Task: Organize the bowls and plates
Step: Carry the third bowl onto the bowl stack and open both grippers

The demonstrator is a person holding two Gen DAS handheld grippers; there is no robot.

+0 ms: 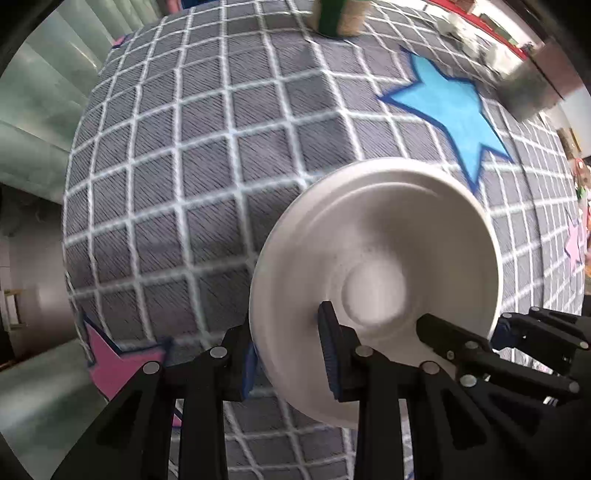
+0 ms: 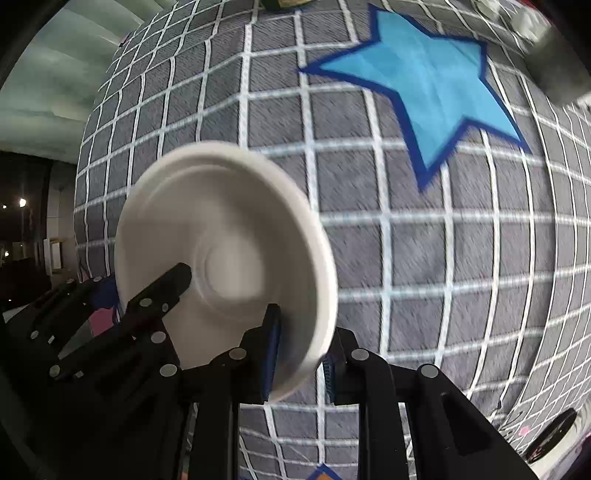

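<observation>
A white bowl (image 1: 373, 273) is held tilted above a grey checked tablecloth (image 1: 192, 177). My left gripper (image 1: 290, 350) is shut on its left rim, one finger inside the bowl and one outside. My right gripper (image 2: 303, 350) is shut on the opposite rim of the same bowl (image 2: 221, 251). Each view shows the other gripper's fingers gripping the bowl's far edge: the right one in the left wrist view (image 1: 443, 332), the left one in the right wrist view (image 2: 166, 288).
The cloth has a blue star (image 1: 454, 110) behind the bowl and a pink star (image 1: 114, 365) at the near left. A green and tan object (image 1: 336, 14) stands at the far edge. A grey blurred box (image 1: 532, 92) sits far right.
</observation>
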